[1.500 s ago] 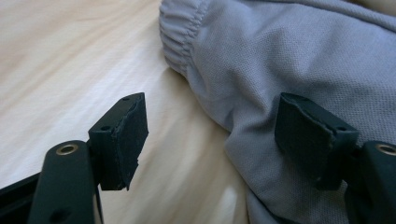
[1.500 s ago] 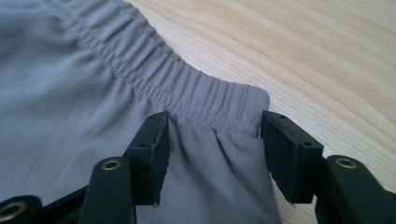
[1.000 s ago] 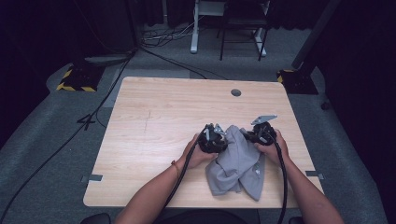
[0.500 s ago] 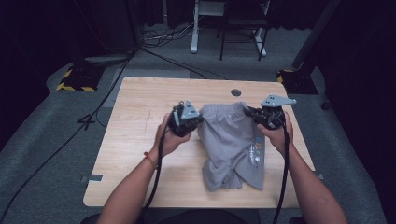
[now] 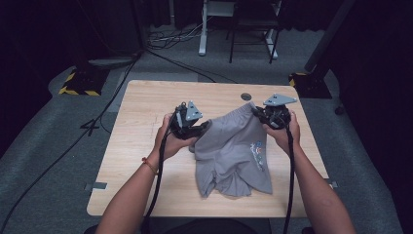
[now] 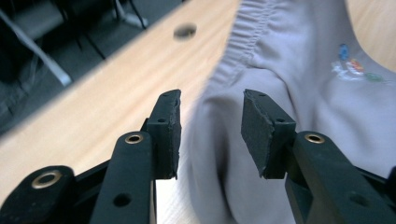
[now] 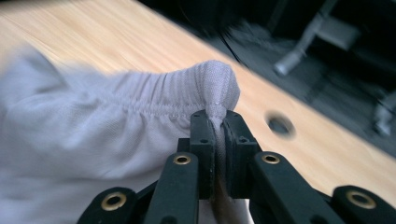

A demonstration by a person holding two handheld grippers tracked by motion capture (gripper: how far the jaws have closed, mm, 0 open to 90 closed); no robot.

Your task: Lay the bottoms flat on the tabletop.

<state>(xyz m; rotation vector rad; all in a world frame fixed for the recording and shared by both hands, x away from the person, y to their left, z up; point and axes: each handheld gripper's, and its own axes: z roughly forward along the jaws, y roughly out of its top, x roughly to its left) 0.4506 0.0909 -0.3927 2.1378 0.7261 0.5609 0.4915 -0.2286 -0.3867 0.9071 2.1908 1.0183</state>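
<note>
Over the right half of the wooden tabletop [image 5: 141, 126], grey shorts [image 5: 234, 151] hang by the waistband, lower part draped onto the wood near the front edge. Small coloured print [image 5: 257, 148] on the leg toward the right hand.

Right tongs [image 5: 258, 113]: clamped on a corner of the elastic waistband. Right gripper view shows the gathered band [image 7: 212, 86] pinched between both pads, fabric bulging above the tips, jaws close together with cloth between them. Right hand [image 5: 282, 131] wraps the tool body, grey three-cornered plate [image 5: 279, 100] on top.

Left tongs [image 5: 202, 127]: jaws have just been opening. Left gripper view shows the two pads [image 6: 168, 133] standing apart; a fold of the grey cloth [image 6: 219, 154] lies in the gap beyond them. Pads do not press on it. From the high view the tips sit just beside the left edge of the waistband; contact there cannot be judged. Left hand [image 5: 173, 139] holds the tool, a band on that wrist.

Round hole [image 5: 246, 96] in the tabletop just behind the waistband, also seen in both gripper views. Cables trail from both tools toward the person.

Floor: grey carpet, a yellow-and-black striped block [image 5: 80, 83] at far left.
</note>
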